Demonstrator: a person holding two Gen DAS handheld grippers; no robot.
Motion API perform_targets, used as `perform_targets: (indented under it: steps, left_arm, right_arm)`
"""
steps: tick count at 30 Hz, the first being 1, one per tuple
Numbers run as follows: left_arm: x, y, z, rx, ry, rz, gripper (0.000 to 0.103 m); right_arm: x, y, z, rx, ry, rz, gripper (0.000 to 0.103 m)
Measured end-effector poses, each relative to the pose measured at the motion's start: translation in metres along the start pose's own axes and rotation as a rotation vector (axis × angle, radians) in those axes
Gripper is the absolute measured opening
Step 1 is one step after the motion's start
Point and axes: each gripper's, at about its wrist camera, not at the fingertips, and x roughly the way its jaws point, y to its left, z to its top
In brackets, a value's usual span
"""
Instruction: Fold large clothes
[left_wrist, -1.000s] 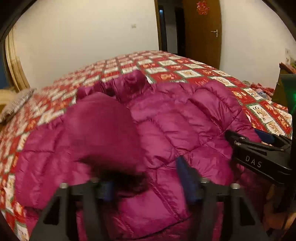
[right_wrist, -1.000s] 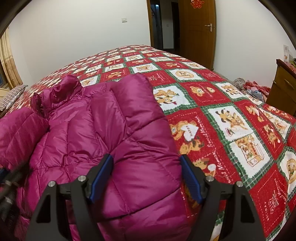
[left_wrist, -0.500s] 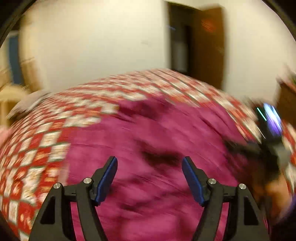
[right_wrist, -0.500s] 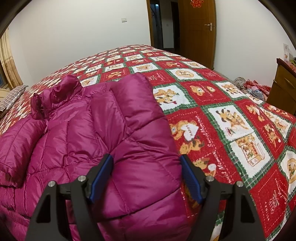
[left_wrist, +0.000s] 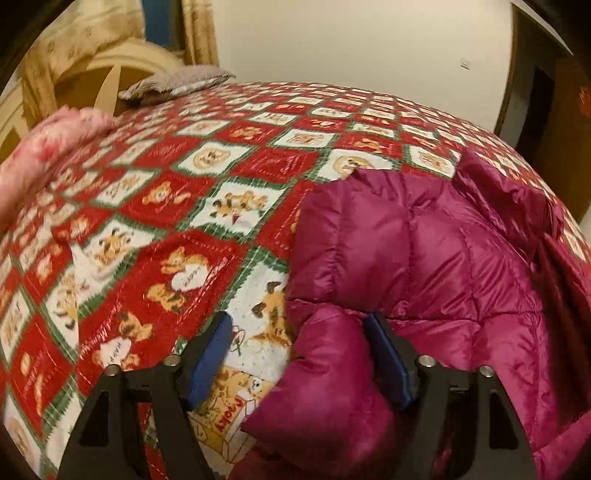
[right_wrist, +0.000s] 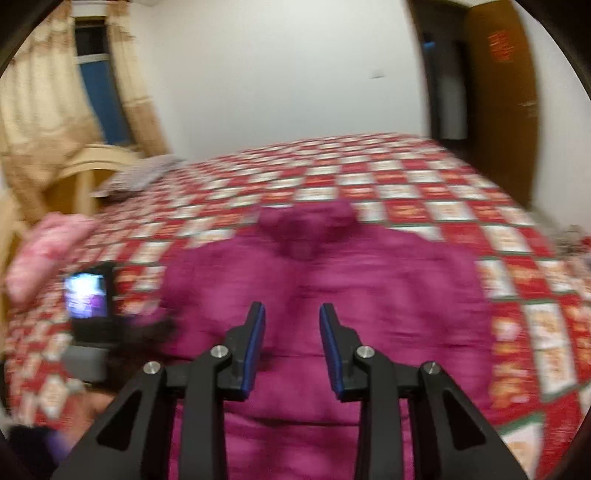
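Left wrist view shows my left gripper (left_wrist: 299, 354) with its blue fingers (left_wrist: 208, 360) wide apart. A puffy fold of the jacket (left_wrist: 424, 258) sits between them, close to the right finger, but the fingers do not squeeze it. The jacket is a deep pink, shiny and soft, with stitched squares like little pillows. It lies on the bed (left_wrist: 177, 206), on a red, white and green quilt with bear pictures. The jacket fills the right side of this view, and its edge bulges up where it is folded over. A pink bundle (left_wrist: 44, 147) lies far off at the left edge, and a gray pillow (left_wrist: 173, 81) rests by the headboard.

My right wrist view is blurry. My right gripper (right_wrist: 291, 347) hangs over the middle of the jacket (right_wrist: 369, 280), with its fingers (right_wrist: 253, 347) apart and nothing between them. The jacket looks spread flat, with its collar bump at the far end. The left gripper's small lit screen (right_wrist: 88, 295) shows at the left.
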Motion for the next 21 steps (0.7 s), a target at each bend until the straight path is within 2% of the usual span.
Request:
perform_targets:
  steps: [3, 5, 7, 9, 10, 11, 14, 17, 19, 21]
  left_arm:
    - [0.001, 0.003, 0.000, -0.018, 0.000, -0.020, 0.080]
    - [0.002, 0.007, -0.001, -0.037, 0.003, -0.040, 0.081]
    - [0.002, 0.007, 0.001, -0.037, 0.000, -0.041, 0.081]
    - [0.001, 0.006, 0.000, -0.029, -0.002, -0.034, 0.081]
    - [0.002, 0.006, 0.000, -0.028, -0.003, -0.034, 0.082]
    - [0.002, 0.006, 0.001, -0.029, -0.002, -0.036, 0.082]
    - [0.002, 0.007, 0.000, -0.034, -0.002, -0.041, 0.082]
    - [0.003, 0.009, 0.000, -0.034, -0.004, -0.038, 0.082]
    - [0.002, 0.008, 0.000, -0.034, -0.003, -0.039, 0.082]
    - [0.002, 0.008, 0.000, -0.034, -0.003, -0.039, 0.082]
  right_arm:
    - [0.038, 0.027, 0.002, 0.019, 0.063, 0.113, 0.034]
    - [0.063, 0.040, 0.002, 0.023, 0.104, 0.138, 0.034]
    - [0.080, 0.039, -0.002, 0.035, 0.142, 0.121, 0.034]
    - [0.093, 0.034, -0.001, 0.012, 0.154, 0.022, 0.027]
    - [0.091, 0.026, 0.000, 0.002, 0.142, -0.053, 0.019]
    - [0.086, 0.016, 0.001, 0.010, 0.114, -0.140, 0.017]
    - [0.062, -0.028, 0.000, 0.064, 0.072, -0.363, 0.018]
    - [0.048, -0.078, -0.011, 0.144, 0.134, -0.516, 0.018]
    - [0.033, -0.095, -0.012, 0.209, 0.115, -0.555, 0.022]
    - [0.014, -0.091, -0.003, 0.235, 0.041, -0.520, 0.022]
